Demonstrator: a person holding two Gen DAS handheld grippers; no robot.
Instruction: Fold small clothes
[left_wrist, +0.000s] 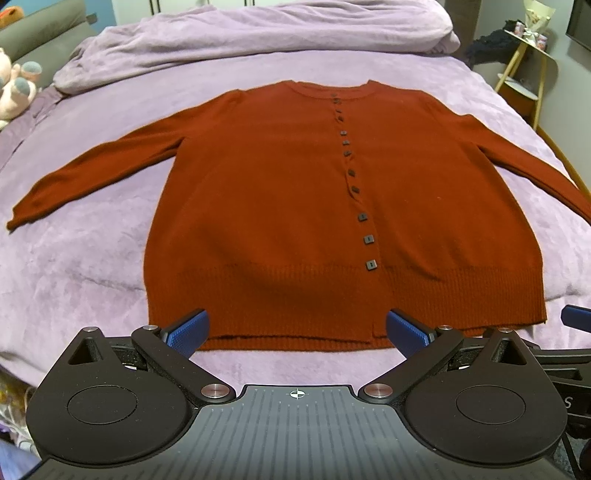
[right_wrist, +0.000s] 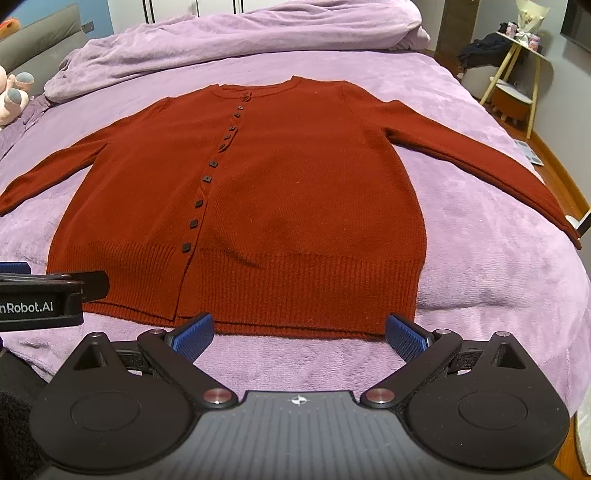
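A rust-red buttoned cardigan (left_wrist: 280, 192) lies flat, front up, on the purple bed, sleeves spread to both sides, hem nearest me; it also shows in the right wrist view (right_wrist: 288, 192). My left gripper (left_wrist: 297, 330) is open and empty, its blue pads just above the hem's near edge, left of the button line. My right gripper (right_wrist: 299, 332) is open and empty, at the hem's right half. The right gripper's finger shows at the left wrist view's right edge (left_wrist: 576, 315); the left gripper's body shows at the right wrist view's left edge (right_wrist: 40, 299).
A purple blanket (left_wrist: 92, 258) covers the bed, with a bunched duvet (left_wrist: 258, 40) beyond the collar. Stuffed toys (left_wrist: 14, 88) sit at the far left. A small wooden side table (right_wrist: 517, 74) stands on the floor at the far right.
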